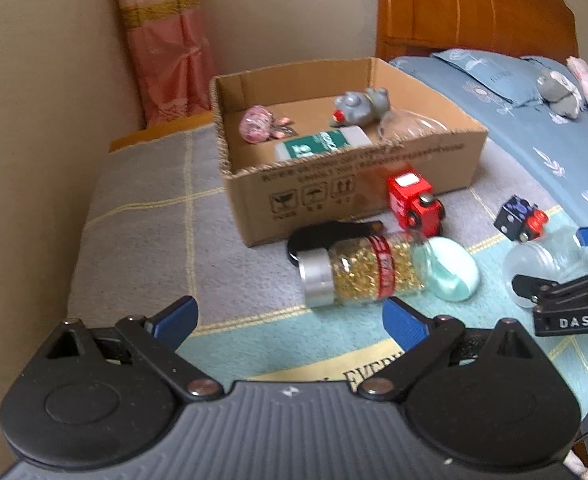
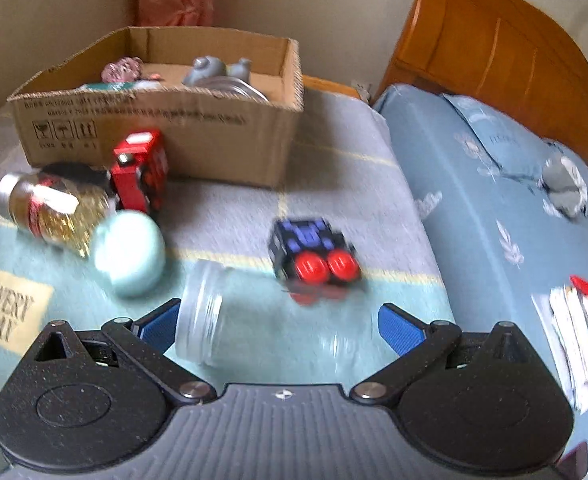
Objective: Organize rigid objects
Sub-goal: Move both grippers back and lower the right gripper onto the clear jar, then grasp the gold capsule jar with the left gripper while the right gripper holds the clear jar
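Note:
My left gripper (image 1: 292,320) is open, just short of a capsule bottle (image 1: 365,272) that lies on its side with a silver cap. My right gripper (image 2: 280,324) is open around a clear plastic jar (image 2: 262,320) lying on the blanket; I cannot tell whether the fingers touch it. A blue and black toy train (image 2: 313,256) sits just beyond the jar. A red toy train (image 1: 413,204) and a mint egg-shaped thing (image 1: 449,268) lie beside the bottle. The cardboard box (image 1: 333,188) holds a grey toy, a pink item, a green-white bottle and a clear piece.
A black object (image 1: 325,236) lies behind the capsule bottle. The blanket ends at the wall on the left. A blue bedsheet (image 2: 473,200) with a pillow, a grey soft toy (image 2: 563,188) and some papers (image 2: 581,332) lies right, before a wooden headboard (image 2: 493,52).

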Demonstrator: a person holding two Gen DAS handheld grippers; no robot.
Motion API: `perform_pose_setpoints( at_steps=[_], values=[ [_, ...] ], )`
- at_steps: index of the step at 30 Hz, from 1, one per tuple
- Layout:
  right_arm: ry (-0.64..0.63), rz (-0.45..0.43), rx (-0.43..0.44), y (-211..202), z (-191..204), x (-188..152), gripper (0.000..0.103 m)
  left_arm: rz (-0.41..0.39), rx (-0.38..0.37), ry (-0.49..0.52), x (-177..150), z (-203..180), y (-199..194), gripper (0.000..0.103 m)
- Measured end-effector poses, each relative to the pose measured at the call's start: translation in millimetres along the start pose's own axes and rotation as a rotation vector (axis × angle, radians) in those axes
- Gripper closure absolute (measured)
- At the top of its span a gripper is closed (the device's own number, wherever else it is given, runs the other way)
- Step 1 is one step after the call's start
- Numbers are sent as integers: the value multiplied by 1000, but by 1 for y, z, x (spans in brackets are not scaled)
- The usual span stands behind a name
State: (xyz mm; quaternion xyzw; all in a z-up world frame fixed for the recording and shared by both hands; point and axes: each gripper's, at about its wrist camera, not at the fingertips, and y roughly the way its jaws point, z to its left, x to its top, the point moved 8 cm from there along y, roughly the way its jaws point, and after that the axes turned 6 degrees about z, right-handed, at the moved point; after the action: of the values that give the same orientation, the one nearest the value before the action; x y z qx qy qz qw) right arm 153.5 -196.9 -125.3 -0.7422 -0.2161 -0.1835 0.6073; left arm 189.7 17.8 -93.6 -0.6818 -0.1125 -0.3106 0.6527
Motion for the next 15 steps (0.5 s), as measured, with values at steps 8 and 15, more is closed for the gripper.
perform_pose_setpoints(
  at_steps=[8, 15],
  values=[
    [116, 68, 113, 14, -20, -31, 0, 49, -38, 47, -4, -21, 13, 5],
    [92, 20, 147, 11, -21, -41, 0, 64, -82, 39, -1, -31, 26, 5]
  ],
)
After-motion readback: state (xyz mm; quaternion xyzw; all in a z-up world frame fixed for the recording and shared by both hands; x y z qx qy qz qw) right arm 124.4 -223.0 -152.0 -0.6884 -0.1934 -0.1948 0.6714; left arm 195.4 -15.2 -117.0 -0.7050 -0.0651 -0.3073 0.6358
